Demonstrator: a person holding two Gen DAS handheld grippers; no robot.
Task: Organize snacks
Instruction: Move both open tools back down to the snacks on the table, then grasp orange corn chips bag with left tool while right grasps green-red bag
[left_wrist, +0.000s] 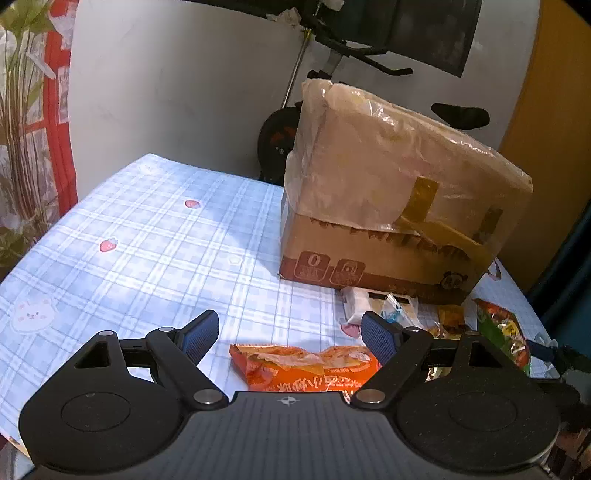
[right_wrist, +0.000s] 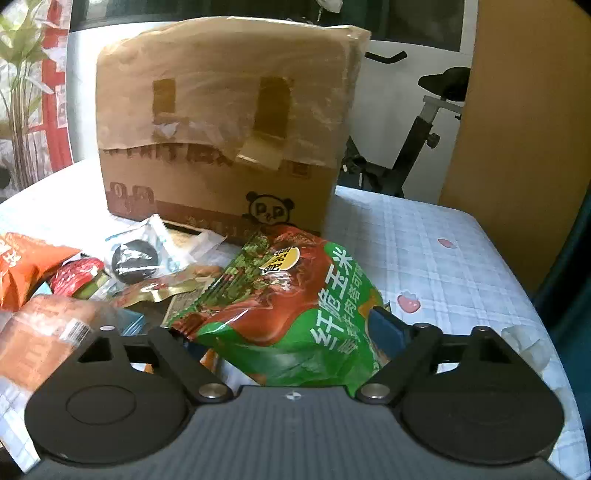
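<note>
My left gripper (left_wrist: 291, 328) stands open low over the checked tablecloth (left_wrist: 129, 240). An orange snack packet (left_wrist: 306, 369) lies flat between its blue pads (left_wrist: 376, 336), and neither pad touches it. In the right wrist view, a green and red corn snack bag (right_wrist: 295, 295) fills the gap of my right gripper (right_wrist: 291, 325). The right pad (right_wrist: 384, 325) is against the bag's edge, while the bag covers the left fingertip. The same green bag (left_wrist: 502, 332) shows at the right of the left wrist view. Behind everything stands a cardboard box (right_wrist: 221, 184) lined with clear plastic.
Loose snacks lie in front of the box: white packets (left_wrist: 369, 302), a dark round cookie in a wrapper (right_wrist: 135, 258), a red round sweet (right_wrist: 75, 277) and a pinkish packet (right_wrist: 40, 332). An exercise bike (right_wrist: 417, 147) stands beyond the table. A plant (left_wrist: 18, 110) is at the far left.
</note>
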